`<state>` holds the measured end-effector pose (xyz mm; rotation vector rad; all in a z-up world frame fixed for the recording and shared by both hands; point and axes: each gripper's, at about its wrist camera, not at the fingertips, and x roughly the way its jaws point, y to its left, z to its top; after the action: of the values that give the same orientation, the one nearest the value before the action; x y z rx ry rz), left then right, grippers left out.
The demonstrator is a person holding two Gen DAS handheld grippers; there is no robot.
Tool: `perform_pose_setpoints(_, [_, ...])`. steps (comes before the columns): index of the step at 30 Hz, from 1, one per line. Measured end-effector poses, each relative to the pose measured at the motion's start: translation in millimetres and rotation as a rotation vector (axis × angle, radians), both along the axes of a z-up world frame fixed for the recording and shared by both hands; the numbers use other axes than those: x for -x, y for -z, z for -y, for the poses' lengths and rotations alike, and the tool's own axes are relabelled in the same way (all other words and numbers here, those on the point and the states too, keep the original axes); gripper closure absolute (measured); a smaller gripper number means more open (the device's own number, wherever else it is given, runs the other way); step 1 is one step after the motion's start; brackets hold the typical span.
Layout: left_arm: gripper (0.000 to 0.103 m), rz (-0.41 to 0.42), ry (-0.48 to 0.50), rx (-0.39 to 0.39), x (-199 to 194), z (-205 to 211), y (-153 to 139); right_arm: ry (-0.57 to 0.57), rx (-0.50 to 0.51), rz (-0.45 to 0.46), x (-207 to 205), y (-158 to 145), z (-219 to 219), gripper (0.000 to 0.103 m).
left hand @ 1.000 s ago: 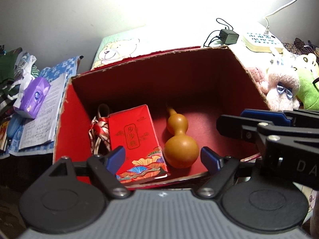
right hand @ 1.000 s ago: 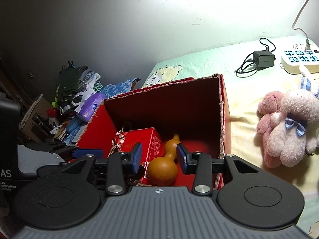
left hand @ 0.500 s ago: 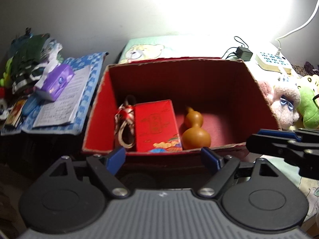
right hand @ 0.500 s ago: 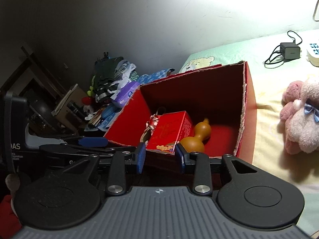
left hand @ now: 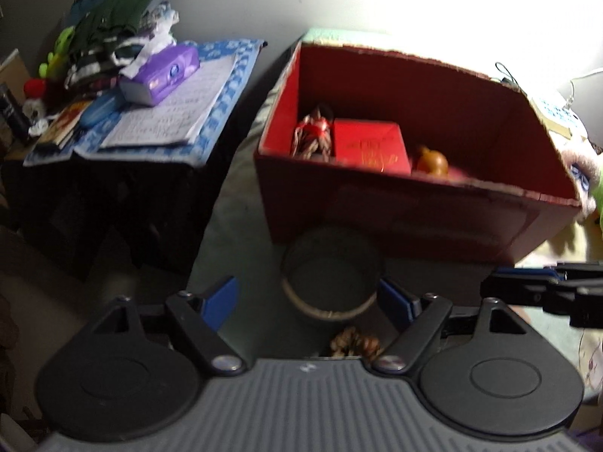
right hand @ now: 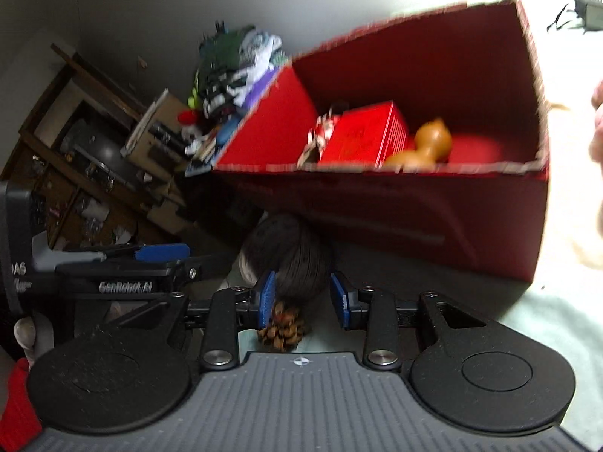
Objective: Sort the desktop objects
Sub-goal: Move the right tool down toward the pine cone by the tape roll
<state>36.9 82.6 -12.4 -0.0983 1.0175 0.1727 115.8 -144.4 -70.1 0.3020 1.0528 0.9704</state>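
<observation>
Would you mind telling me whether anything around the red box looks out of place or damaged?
The red box has ragged, worn top edges. A dark round container and a brown beaded cluster lie outside, in front of it, while the gourd, red packet and ribboned bundle sit inside.

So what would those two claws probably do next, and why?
Probably the right gripper eases down to close on the dark round object lying in front of the red box. Its fingers are open and already frame that object, while the gourd and red packet sit inside the box.
</observation>
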Motion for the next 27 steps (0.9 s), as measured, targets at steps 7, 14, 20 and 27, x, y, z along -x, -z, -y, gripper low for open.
perform_pose_setpoints(7, [0.020,-0.084,0.106,0.072,17,10,35,-0.057,0.001,-0.167,-5,21,-20,0.066])
perform_pose_setpoints(14, [0.020,-0.144,0.143,0.082,11,14,63,-0.074,0.006,-0.269,-2,35,-33,0.064])
perform_pose_setpoints(20, [0.024,-0.150,0.150,0.144,4,10,77,-0.082,0.005,-0.336,-6,44,-42,0.059])
perform_pose_setpoints(27, [0.035,-0.162,0.162,0.178,-4,9,87,-0.087,0.018,-0.390,-13,53,-49,0.058])
